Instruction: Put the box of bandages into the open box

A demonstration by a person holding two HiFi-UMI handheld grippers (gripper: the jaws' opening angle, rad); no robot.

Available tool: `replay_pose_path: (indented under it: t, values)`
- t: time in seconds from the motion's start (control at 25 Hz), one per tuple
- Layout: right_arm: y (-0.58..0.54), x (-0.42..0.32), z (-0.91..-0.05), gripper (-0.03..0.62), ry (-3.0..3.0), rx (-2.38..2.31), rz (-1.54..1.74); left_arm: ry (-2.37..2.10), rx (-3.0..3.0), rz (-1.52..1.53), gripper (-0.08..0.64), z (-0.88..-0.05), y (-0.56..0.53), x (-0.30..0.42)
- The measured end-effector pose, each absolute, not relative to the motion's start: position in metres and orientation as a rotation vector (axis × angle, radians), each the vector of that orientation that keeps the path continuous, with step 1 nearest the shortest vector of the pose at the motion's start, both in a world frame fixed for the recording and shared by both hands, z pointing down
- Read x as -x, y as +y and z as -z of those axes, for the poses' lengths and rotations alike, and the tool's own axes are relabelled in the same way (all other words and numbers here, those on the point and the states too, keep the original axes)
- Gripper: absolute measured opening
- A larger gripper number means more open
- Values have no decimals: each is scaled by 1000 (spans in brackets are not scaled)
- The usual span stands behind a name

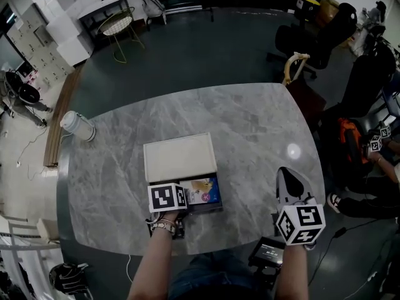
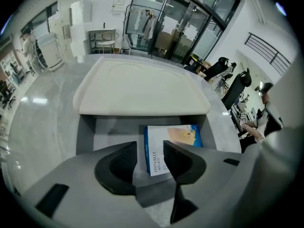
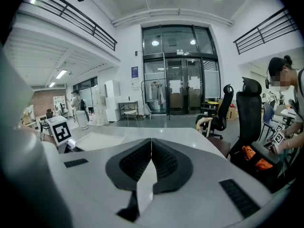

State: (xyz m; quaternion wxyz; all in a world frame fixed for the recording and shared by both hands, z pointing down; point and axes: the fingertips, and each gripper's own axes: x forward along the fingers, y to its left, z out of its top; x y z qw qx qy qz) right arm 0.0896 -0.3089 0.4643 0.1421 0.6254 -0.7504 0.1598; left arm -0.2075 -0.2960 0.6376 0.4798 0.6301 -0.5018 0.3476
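Note:
The blue and white box of bandages (image 1: 204, 190) (image 2: 174, 137) lies flat inside the grey base of the open box (image 1: 219, 207) (image 2: 86, 133). The box's cream lid (image 1: 180, 157) (image 2: 142, 89) lies folded back on the far side. My left gripper (image 1: 171, 200) (image 2: 150, 149) hovers at the base's near edge, open; the bandage box shows in the gap past the pads, and they do not press on it. My right gripper (image 1: 288, 181) (image 3: 151, 144) is off to the right over the table, shut with nothing in it.
The grey marble table (image 1: 250, 124) has a white cylindrical device (image 1: 78, 125) at its left edge. A dark device (image 1: 267, 252) sits below the front edge. Office chairs and a seated person (image 1: 375, 152) are close to the table's right side.

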Motion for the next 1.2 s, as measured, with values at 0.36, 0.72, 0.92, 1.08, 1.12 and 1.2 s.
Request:
replay_pose_path:
  t: [0.36, 0.72, 0.92, 1.08, 1.12, 1.2]
  values:
    - [-316, -97, -446, 25, -2182, -1818, -442, -1328, -1561, -694, 53, -598, -302, 220]
    - [-331, -83, -403, 25, -2293, -1821, -338, -1389, -1690, -546, 12, -542, -321, 229]
    - [-339, -71, -369, 25, -2338, -1823, -246, -1454, -1770, -440, 12, -497, -336, 238]
    - [-342, -65, -341, 25, -2381, -1824, -155, -1527, -1917, -323, 12, -449, -348, 239]
    - [-343, -65, -336, 25, -2390, -1829, -143, -1551, -1960, -302, 12, -437, -351, 241]
    - [-346, -61, -328, 26, -2410, -1835, -128, -1604, -2036, -271, 12, -418, -355, 249]
